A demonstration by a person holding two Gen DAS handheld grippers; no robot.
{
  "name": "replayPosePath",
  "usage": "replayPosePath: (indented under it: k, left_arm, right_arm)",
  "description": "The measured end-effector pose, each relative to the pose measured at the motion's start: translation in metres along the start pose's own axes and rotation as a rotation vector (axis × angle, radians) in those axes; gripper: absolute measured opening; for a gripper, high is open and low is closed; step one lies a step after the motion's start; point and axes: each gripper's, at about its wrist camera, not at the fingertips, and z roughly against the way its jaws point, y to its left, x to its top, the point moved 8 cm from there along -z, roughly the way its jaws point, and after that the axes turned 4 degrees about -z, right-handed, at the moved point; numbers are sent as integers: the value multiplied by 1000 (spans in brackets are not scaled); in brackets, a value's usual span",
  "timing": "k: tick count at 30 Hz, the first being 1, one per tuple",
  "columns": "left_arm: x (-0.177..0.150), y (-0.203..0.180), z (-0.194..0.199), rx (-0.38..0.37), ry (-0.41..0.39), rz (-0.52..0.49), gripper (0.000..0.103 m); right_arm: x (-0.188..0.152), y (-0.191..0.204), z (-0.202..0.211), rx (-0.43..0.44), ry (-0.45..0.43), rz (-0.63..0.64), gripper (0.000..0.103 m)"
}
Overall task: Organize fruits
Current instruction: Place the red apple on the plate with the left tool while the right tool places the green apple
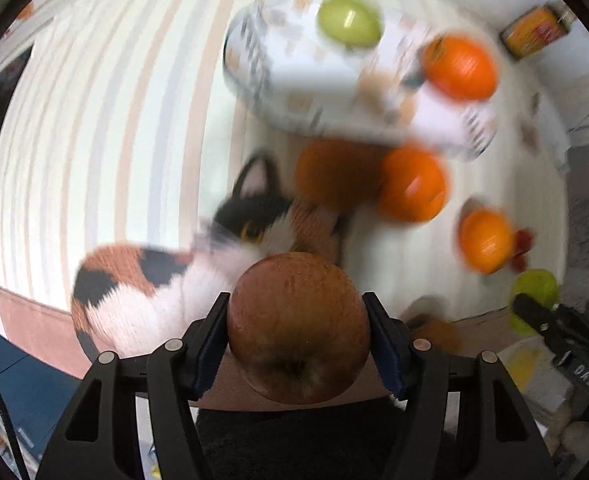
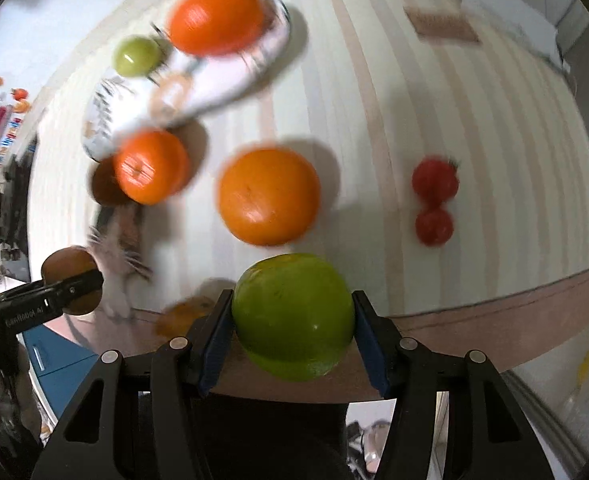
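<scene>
Left gripper: jaws clamped on a brown-red apple, pads flat on both flanks, stem dimple toward the camera, carried above the near table edge.

Right gripper: jaws clamped on a green apple, likewise carried at the near edge.

Patterned white tray: far side of the striped tablecloth; holds one green apple and one orange.

Loose on the cloth: two oranges, a brown fruit just before the tray, two small red fruits well to the right.

Calico cat toy: lies between the left gripper and the tray.

Handling note, as I judge it: both views are smeared by motion, so slow before release. Lift the brown-red apple over the toy and the brown fruit, lower it to a bare part of the tray, and open only once it rests, since round fruit rolls.
</scene>
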Motion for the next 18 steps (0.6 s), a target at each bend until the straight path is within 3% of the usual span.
replayPosePath:
  k: [4, 8, 13, 18]
  left_arm:
    - [41, -11, 48, -49, -100, -4, 61]
    - [84, -9, 62, -25, -143, -10, 61]
    - [124, 15, 37, 37, -113, 4, 61]
    - [155, 35, -2, 61, -17, 41, 61]
  right_arm:
    - [38, 30, 33, 55, -86, 40, 60]
    - [84, 65, 37, 83, -147, 79, 60]
    - [124, 109, -4, 91, -117, 118, 60]
    - [141, 139, -59, 117, -22, 98, 60]
